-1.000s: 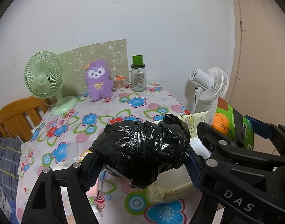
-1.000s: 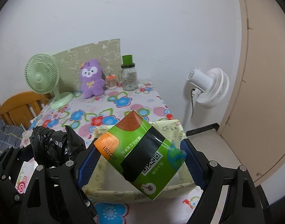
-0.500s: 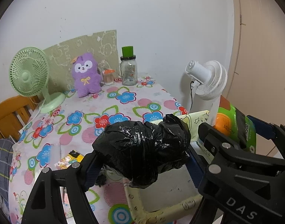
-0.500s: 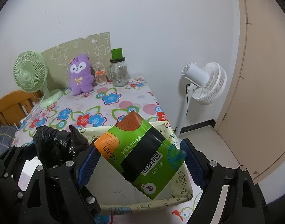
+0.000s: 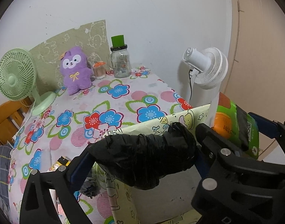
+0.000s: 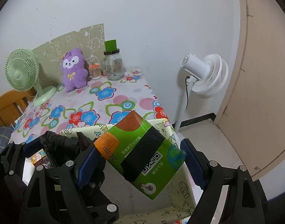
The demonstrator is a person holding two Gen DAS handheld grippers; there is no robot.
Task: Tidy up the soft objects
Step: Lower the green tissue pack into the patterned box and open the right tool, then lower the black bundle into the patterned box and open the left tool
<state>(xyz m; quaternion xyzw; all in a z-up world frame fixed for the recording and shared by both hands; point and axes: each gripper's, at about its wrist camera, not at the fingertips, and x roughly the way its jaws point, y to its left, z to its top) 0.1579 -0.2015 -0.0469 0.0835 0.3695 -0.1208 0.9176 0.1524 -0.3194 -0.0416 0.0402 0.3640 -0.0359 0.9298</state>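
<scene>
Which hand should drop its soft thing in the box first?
Probably the right. Its hand-held gripper holds the green tissue pack over the open middle of the yellow fabric box, while the left hand-held gripper's black bag bundle hangs over the box's left wall.

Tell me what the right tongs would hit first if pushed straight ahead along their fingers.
Probably the far wall of the pale yellow fabric bin, over which the right tongs hold the green tissue pack. Depth is unclear; they might pass above it toward the flowered table.
</scene>
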